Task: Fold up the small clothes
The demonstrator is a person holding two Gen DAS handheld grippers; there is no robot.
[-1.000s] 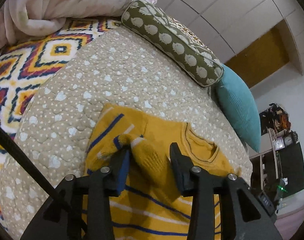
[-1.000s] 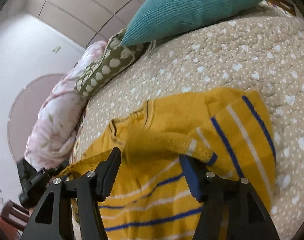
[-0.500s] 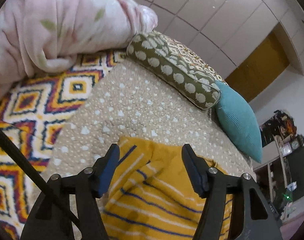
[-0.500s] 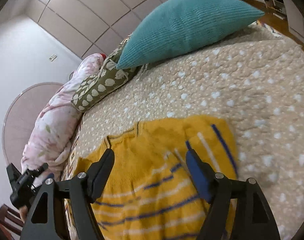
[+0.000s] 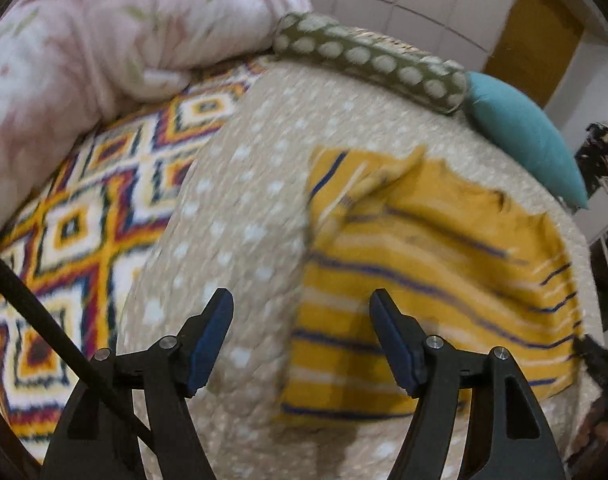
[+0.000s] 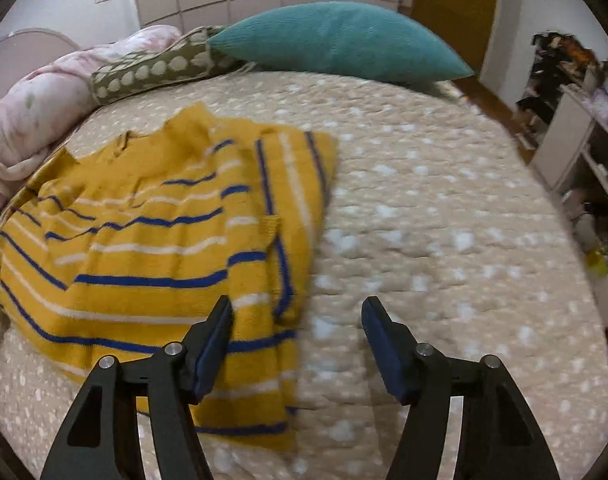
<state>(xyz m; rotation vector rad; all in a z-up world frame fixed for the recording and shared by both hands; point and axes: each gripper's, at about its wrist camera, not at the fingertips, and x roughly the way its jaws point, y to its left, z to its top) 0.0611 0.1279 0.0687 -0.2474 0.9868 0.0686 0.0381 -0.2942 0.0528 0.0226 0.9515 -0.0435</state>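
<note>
The yellow sweater (image 6: 144, 248) with blue and white stripes lies on the beige dotted quilt (image 6: 444, 220), filling the left half of the right wrist view and the centre-right of the left wrist view (image 5: 424, 280). Both sleeves are folded in over its body.

The left gripper (image 5: 302, 340) is spread wide and holds nothing; its fingers hang above the sweater's left edge, at the bottom middle of the frame. The right gripper (image 6: 296, 340) is likewise wide open and empty (its left finger overlaps the sweater's lower hem in the picture; contact cannot be judged).

The left wrist view is motion-blurred, so the neckline is hard to read. The sweater's far-left edge is cut off in the right wrist view.

A second ago both grippers were low over the folded-in sleeves; they have since pulled back, and far more sweater and quilt show.

Beyond lie an olive patterned bolster (image 5: 368, 68), a teal cushion (image 6: 344, 44), a pink floral duvet (image 5: 104, 40) and a geometric blanket (image 5: 84, 220).
</note>
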